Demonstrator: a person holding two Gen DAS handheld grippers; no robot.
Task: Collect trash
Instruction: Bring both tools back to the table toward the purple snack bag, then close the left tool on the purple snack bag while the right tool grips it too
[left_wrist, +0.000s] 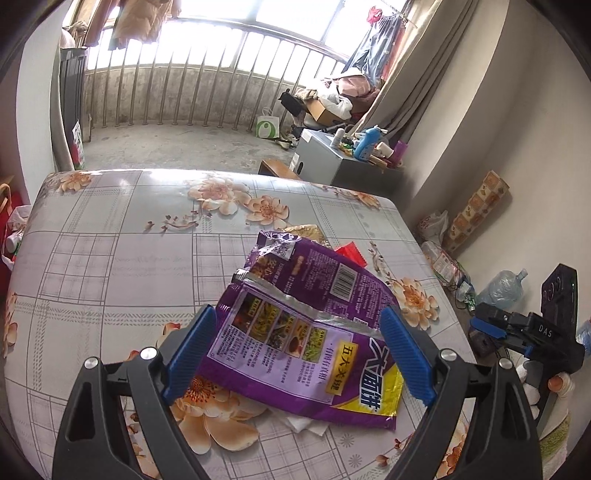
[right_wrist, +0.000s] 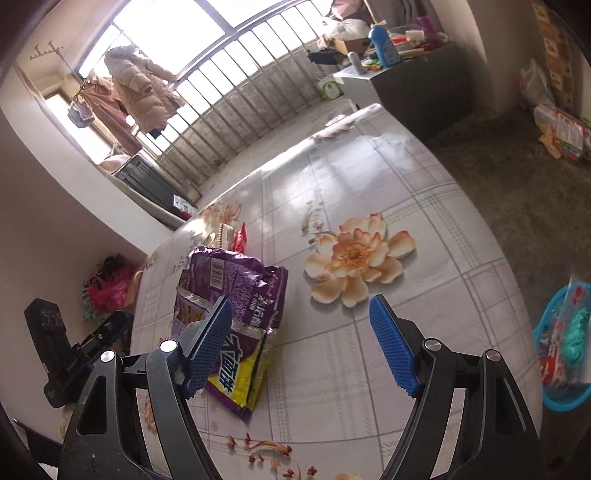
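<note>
On the floral table (left_wrist: 110, 236), a torn purple bag (left_wrist: 295, 332) lies between the spread, empty jaws of the left gripper (left_wrist: 297, 350), while the right gripper (right_wrist: 301, 347), likewise agape, hovers at the bag's 3 o'clock.

On the table (left_wrist: 110, 240) the snack bag (left_wrist: 295, 332) lies over a white tissue (left_wrist: 306, 424), a red wrapper (left_wrist: 351, 254) and a gold packet (left_wrist: 306, 232) just behind it — a basket (right_wrist: 561, 369) off the table's right.
</note>
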